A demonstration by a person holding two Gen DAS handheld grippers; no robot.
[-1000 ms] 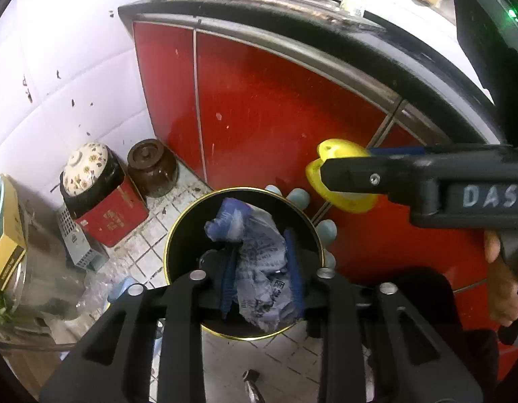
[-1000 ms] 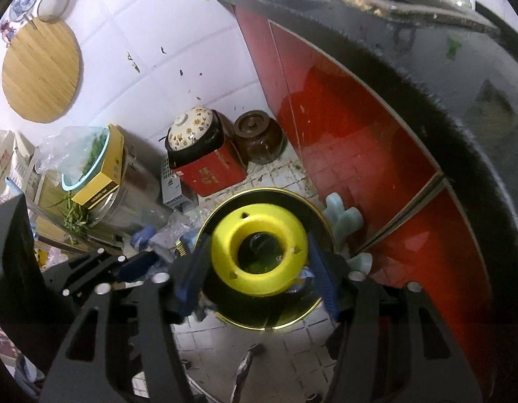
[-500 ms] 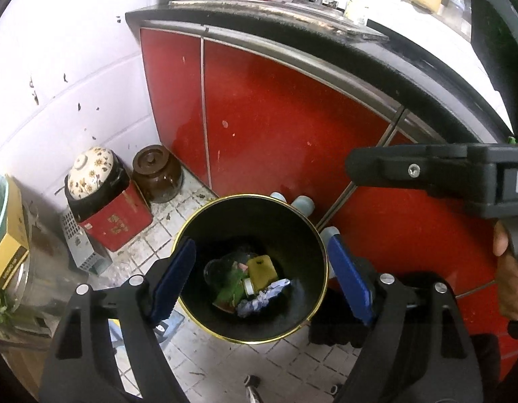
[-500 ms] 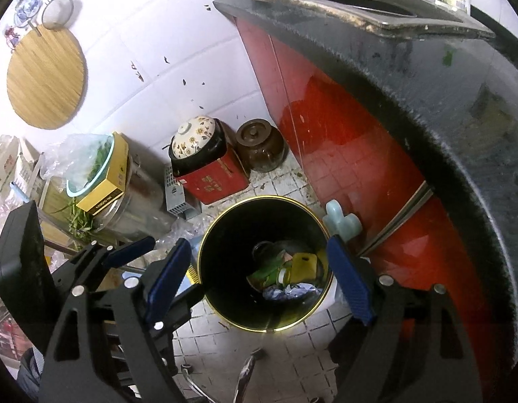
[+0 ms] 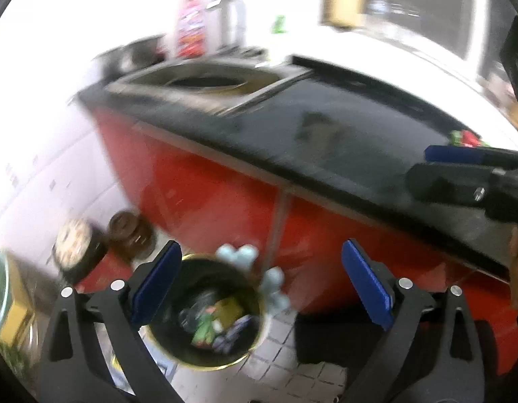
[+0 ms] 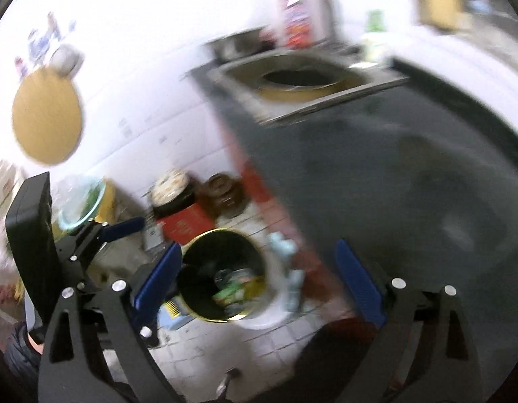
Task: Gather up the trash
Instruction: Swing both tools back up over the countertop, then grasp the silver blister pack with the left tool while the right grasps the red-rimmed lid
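Motion-blurred fisheye views, blown out at the top

Both views smear heavily: the black countertop (image 5: pixel 326 141), sink (image 6: pixel 299 80) and red cabinet doors (image 5: pixel 208 194) streak diagonally, and the trash bin (image 5: pixel 205 312) below is soft. The white tiled wall (image 6: pixel 141 67) and upper background glare to pure white. Only the blue finger pads (image 5: pixel 366 283) stay fairly sharp. Dark vignette rings the curved edges.

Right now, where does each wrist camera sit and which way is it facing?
Left wrist: on the left gripper, angled down at the trash bin and red cabinet; own open blue pads, plus the right gripper at right.
Right wrist: on the right gripper, above the bin and black counter; left gripper at left.
Shared: bin, sink, floor jars.
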